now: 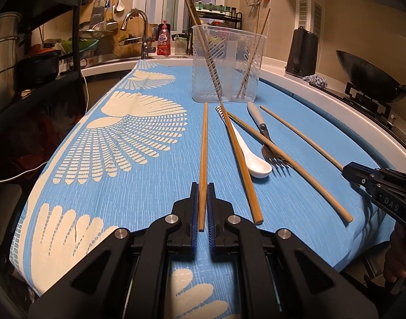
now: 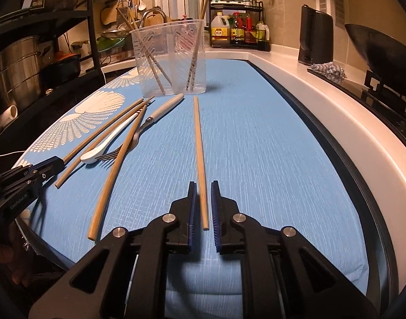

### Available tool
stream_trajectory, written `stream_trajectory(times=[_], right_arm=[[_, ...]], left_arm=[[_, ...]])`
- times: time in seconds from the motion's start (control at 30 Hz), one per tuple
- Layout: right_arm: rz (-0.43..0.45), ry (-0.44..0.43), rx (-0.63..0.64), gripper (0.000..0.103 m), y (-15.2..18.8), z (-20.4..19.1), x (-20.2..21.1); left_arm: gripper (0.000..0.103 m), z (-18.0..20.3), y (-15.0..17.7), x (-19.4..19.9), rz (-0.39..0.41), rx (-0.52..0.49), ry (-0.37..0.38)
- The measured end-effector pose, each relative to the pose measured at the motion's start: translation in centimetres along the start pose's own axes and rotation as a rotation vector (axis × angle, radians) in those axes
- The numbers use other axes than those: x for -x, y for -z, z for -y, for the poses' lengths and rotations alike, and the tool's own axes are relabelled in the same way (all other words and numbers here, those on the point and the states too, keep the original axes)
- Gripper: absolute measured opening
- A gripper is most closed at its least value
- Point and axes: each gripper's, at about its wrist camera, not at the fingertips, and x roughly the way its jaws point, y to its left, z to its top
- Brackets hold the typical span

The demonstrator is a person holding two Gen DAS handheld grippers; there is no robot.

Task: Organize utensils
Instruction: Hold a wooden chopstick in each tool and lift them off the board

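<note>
My left gripper [image 1: 203, 186] is shut on the near end of a dark brown chopstick [image 1: 204, 138] that lies on the blue cloth [image 1: 123, 191]. My right gripper [image 2: 203, 184] stands open around the near end of a pale chopstick [image 2: 199, 138], with a small gap on both sides. Between the two lie a white spoon [image 1: 256, 164], a fork [image 1: 272, 156] and two loose chopsticks [image 1: 242, 167], crossing one another. A clear plastic holder [image 1: 226, 63] stands behind them, with several chopsticks leaning inside. The right gripper [image 1: 346, 171] shows at the right edge of the left wrist view.
A black wok [image 1: 367, 77] sits on the stove at the right, beside a black kettle [image 1: 301, 53]. A rack of bottles [image 2: 237, 32] stands at the back. The sink tap [image 1: 141, 26] and a dark shelf [image 1: 43, 26] with pots are at the left.
</note>
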Motion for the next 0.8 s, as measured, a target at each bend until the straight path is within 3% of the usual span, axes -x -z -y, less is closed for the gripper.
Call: stream_trajectory(times=[0.3, 0.47, 0.8], right_arm=[[0.018, 0.012, -0.001, 0.013, 0.3, 0.2, 0.2], [0.018, 0.008, -0.004, 0.007, 0.3, 0.0, 0.2], [0.016, 0.071, -0.065, 0.007, 0.0, 1.3, -0.1]], left_arm=[[0.007, 0.4, 0.3, 0.2, 0.013, -0.011, -0.028], [0.006, 0.7, 0.3, 0.2, 0.017, -0.022, -0.044], [0.006, 0.0, 0.2, 0.3, 0.02, 0.008, -0.054]])
